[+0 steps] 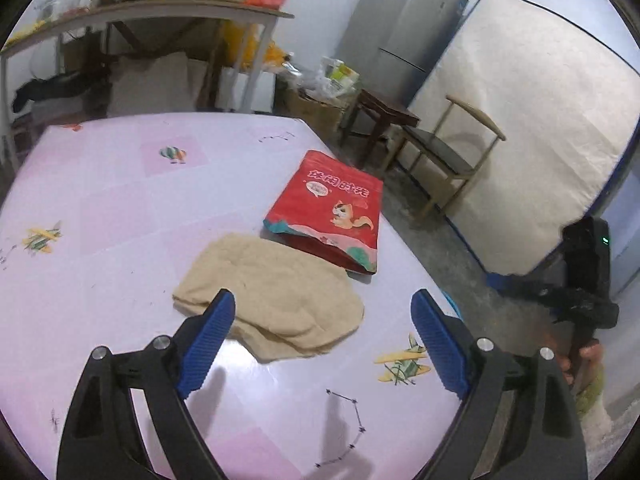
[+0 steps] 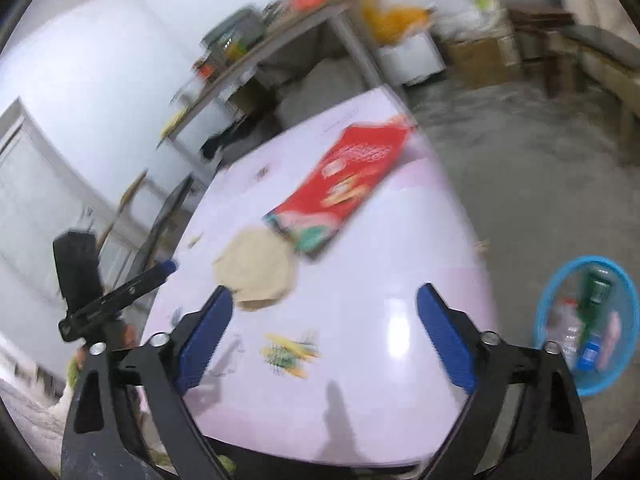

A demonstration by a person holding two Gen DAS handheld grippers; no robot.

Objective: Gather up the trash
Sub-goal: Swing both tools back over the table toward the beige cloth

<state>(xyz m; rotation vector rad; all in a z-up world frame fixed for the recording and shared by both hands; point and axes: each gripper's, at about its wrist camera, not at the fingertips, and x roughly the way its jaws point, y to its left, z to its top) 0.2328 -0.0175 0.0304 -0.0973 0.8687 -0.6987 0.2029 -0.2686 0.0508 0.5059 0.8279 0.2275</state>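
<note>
Nearest in the left wrist view: left gripper (image 1: 322,312), black arms with blue ribbed pads, jaws spread wide and empty, hanging above the pink plastic-covered table (image 1: 100,208) without touching anything. Just past its fingertips, and partly behind the left pad: a crumpled beige cloth (image 1: 272,296) lying flat on the table. Touching the cloth's far edge: a flat red snack pouch with a cartoon squirrel (image 1: 328,208), resting at the table's right side, its open end toward the cloth. At the right edge of that view, off the table: right gripper (image 1: 576,300) seen side-on, a hand (image 1: 580,356) on its grip.

Nearest in the right wrist view, which is blurred: right gripper's own blue pads wide apart, nothing between them, held over the near corner of the table. Beyond its left pad the beige cloth (image 2: 256,268), then the red pouch (image 2: 344,184) farther off. On the grey floor to the right of the table, beside the right pad: a round blue plastic basket (image 2: 552,296) holding bottles and wrappers (image 2: 592,320), a green container among them. At left, the other gripper (image 2: 164,268) in profile.

Farther back: a metal-legged side table (image 1: 180,12) crowded with jars and a red bag, a grey refrigerator (image 1: 404,20), a wooden chair (image 1: 448,152), a pale mattress (image 1: 532,120) leaning upright.
</note>
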